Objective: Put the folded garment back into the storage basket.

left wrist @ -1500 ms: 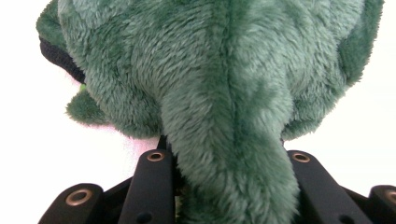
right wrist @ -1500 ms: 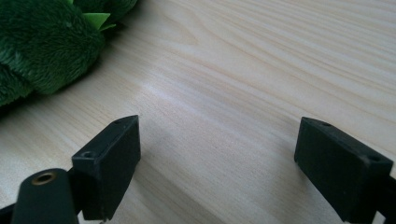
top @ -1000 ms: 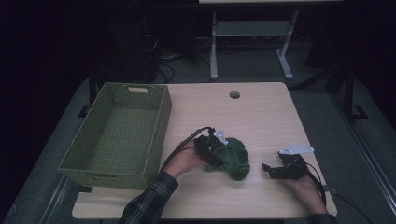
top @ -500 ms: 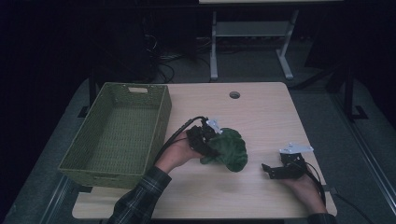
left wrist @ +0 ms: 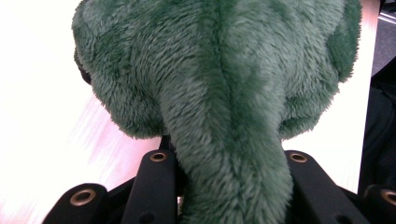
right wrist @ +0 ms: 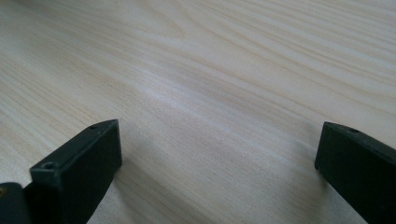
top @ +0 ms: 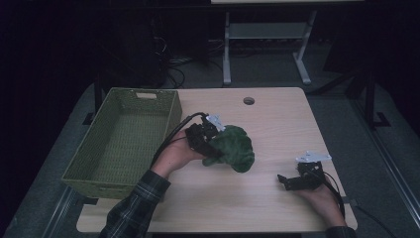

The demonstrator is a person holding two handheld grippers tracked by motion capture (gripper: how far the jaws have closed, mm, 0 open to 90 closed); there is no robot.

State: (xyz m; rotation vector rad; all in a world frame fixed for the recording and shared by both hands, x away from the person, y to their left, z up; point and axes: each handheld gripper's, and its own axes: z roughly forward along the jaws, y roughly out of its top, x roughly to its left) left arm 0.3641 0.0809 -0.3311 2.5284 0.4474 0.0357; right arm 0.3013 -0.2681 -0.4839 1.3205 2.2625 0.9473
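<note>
In the high view the left gripper sits near the middle of the table, clamped on a green plush toy. The toy hangs from the jaws on the side away from the hand, toward the table's right half, with its lower end close over the wood. A green basket stands just beside this gripper on its other side, at the table's left edge, apart from the toy. The right gripper lies low at the table's near right corner, well apart from the toy, pointing toward it. Its jaws have just been opening and nothing is between them.

In the left gripper view the toy rises straight ahead of the two black jaws, and a thick fold of its fur is pinched between them. Pale table shows past the toy on both sides.

In the right gripper view the jaws stand wide apart at the lower corners, with bare wood between them and ahead.
</note>
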